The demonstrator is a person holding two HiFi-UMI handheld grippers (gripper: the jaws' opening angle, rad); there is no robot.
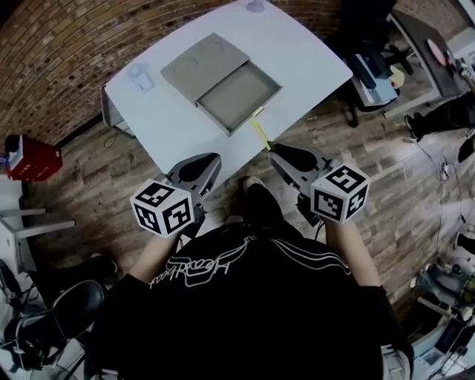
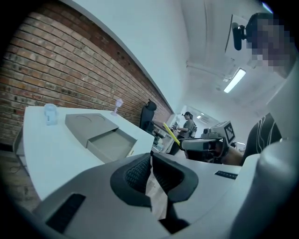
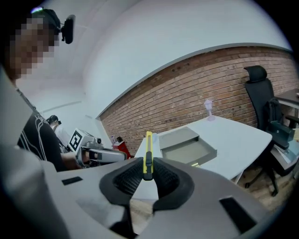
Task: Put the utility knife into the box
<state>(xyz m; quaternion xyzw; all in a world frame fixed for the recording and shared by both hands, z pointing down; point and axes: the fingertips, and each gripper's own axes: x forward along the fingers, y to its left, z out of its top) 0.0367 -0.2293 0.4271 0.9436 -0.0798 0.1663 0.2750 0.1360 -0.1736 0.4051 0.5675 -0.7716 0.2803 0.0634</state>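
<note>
A yellow utility knife [image 1: 260, 134] sticks out forward from my right gripper [image 1: 274, 151], which is shut on it; in the right gripper view the knife [image 3: 148, 151] stands upright between the pads. The grey box [image 1: 220, 80] lies on the white table [image 1: 304, 52] with its tray [image 1: 239, 97] slid out and empty. The knife's tip hangs over the table's near edge, just short of the tray. My left gripper [image 1: 213, 159] hovers at the near edge, left of the knife, shut with nothing held [image 2: 151, 158]. The left gripper view also shows the box [image 2: 100, 133] and the knife [image 2: 174, 135].
A clear cup [image 1: 139, 75] stands on the table left of the box, and a small clear object [image 1: 254, 6] sits at the far edge. A red case [image 1: 33, 159] is on the floor at left. An office chair [image 3: 261, 93] stands beyond the table's right end.
</note>
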